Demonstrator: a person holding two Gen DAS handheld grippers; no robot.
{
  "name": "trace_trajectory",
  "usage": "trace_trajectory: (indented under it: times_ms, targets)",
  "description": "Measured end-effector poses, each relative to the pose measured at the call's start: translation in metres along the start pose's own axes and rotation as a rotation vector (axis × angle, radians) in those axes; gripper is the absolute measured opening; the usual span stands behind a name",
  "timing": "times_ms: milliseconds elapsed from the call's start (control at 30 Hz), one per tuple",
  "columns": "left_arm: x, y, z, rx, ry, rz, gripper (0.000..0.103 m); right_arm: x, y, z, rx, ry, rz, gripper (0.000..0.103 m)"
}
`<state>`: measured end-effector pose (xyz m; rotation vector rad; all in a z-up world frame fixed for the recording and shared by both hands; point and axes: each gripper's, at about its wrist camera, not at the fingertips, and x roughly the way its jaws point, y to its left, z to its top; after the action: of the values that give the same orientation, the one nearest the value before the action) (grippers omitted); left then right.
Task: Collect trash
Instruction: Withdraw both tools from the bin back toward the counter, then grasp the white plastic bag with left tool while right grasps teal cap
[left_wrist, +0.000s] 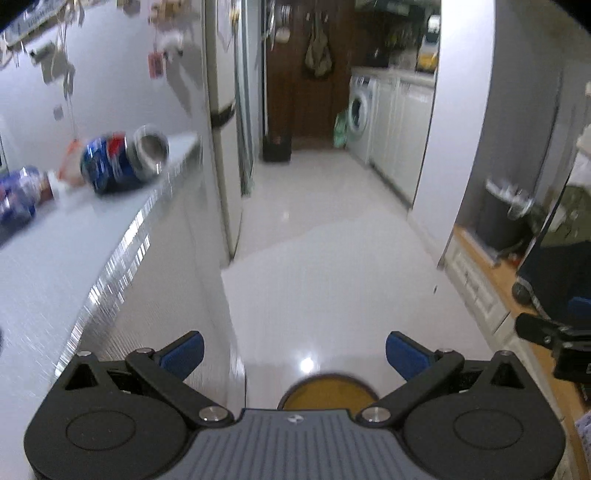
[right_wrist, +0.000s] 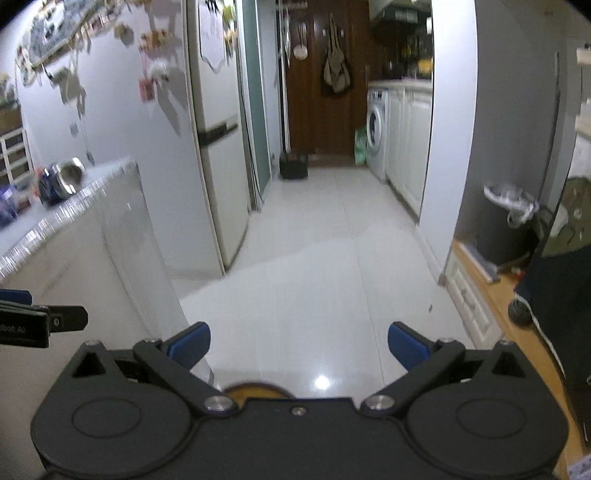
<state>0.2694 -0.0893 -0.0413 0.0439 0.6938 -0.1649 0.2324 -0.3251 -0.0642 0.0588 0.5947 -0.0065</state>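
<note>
Lying on its side on the white table (left_wrist: 44, 280), the crushed blue aluminium can (left_wrist: 123, 162) is found up-left of the left claw (left_wrist: 293, 354) (nearer); the right claw (right_wrist: 298, 347) is likewise spread, empty.

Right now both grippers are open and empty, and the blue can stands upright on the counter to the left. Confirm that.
Not quite. The blue can lies on its side on the counter, open end toward the camera, as the left wrist view shows. The rest holds: the left gripper and right gripper are both open and empty, and the can is off to the left.
</note>
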Motion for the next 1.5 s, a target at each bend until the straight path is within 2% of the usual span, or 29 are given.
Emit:
trace_trajectory:
  times_ms: [167, 400, 667, 800, 867, 1033, 1233, 1500]
  targets:
    - [-0.037, 0.005, 0.016, -0.003, -0.097, 0.015, 0.103, -0.035, 0.015, 0.016, -0.028, -0.120, 0.032, 0.103]
    - [-0.093, 0.040, 0.032, -0.024, -0.190, 0.054, 0.103, -0.070, 0.041, 0.034, -0.054, -0.245, 0.088, 0.103]
    - [-0.147, 0.093, 0.050, 0.004, -0.281, 0.099, 0.103, -0.095, 0.095, 0.056, -0.120, -0.272, 0.172, 0.103]
    - [-0.162, 0.125, 0.055, 0.022, -0.303, 0.122, 0.103, -0.104, 0.126, 0.070, -0.140, -0.289, 0.232, 0.103]
    - [-0.166, 0.143, 0.058, 0.031, -0.319, 0.122, 0.103, -0.107, 0.145, 0.075, -0.161, -0.292, 0.225, 0.103]
    - [-0.170, 0.193, 0.062, 0.024, -0.339, 0.083, 0.103, -0.110, 0.188, 0.082, -0.255, -0.295, 0.236, 0.103]
    - [-0.151, 0.252, 0.066, 0.010, -0.318, 0.112, 0.103, -0.105, 0.222, 0.096, -0.233, -0.301, 0.382, 0.103]
    - [-0.095, 0.337, 0.062, -0.027, -0.247, 0.055, 0.103, -0.070, 0.260, 0.104, -0.207, -0.211, 0.534, 0.103]
